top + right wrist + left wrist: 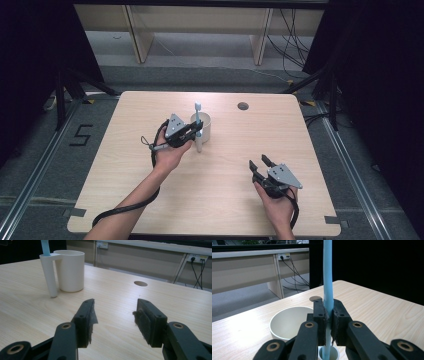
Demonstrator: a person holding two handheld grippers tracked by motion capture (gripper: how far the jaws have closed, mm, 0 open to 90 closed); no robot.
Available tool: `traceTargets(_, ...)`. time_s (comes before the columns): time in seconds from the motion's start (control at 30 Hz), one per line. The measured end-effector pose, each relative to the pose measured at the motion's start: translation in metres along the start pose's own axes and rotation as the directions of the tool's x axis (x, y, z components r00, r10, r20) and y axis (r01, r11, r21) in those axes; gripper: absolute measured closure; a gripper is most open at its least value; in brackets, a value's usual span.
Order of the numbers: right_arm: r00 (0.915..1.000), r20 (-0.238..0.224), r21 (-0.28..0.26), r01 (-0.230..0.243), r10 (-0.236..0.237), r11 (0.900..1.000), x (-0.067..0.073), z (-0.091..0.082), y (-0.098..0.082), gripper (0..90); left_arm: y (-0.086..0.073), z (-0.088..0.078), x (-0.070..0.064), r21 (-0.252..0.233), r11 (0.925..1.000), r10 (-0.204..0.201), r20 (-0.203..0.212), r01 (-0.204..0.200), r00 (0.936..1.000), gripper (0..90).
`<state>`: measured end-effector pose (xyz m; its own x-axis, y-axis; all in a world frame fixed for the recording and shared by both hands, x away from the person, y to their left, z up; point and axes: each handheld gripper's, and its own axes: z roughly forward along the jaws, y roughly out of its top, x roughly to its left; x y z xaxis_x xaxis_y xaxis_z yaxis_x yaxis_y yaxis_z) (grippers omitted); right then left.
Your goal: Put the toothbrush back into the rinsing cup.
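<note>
- Pale wood bench [150, 200] with a round hole [243, 106] near its far edge; grey floor around it, dark curtains at both sides.
- Writing: a black "5" [81, 135] marked on the floor left of the bench.
- Left hand-held gripper [196, 133]: jaws closed tight on a light blue toothbrush [198, 116], held upright, its lower end inside the narrow side tube [49, 275] of a cream cup [205, 126].
- Cup stands at mid-bench, slightly toward the far side.
- Right hand-held gripper [260, 162]: jaws spread wide, holding nothing, low over the bench near the front right, well apart from the cup.
</note>
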<state>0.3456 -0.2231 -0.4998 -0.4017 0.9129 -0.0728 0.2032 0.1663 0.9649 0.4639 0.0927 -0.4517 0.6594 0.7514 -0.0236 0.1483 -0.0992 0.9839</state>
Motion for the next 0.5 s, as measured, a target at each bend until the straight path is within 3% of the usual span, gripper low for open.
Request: traceTargets(0.5, 1.0, -0.001, 0.006, -0.008, 0.008, 1.0, 0.0009, -0.0007, 0.0, 50.0, -0.0082, 0.0017, 0.0001, 0.013, 0.9999, -0.002, -0.003, 0.002, 1.0, 83.1)
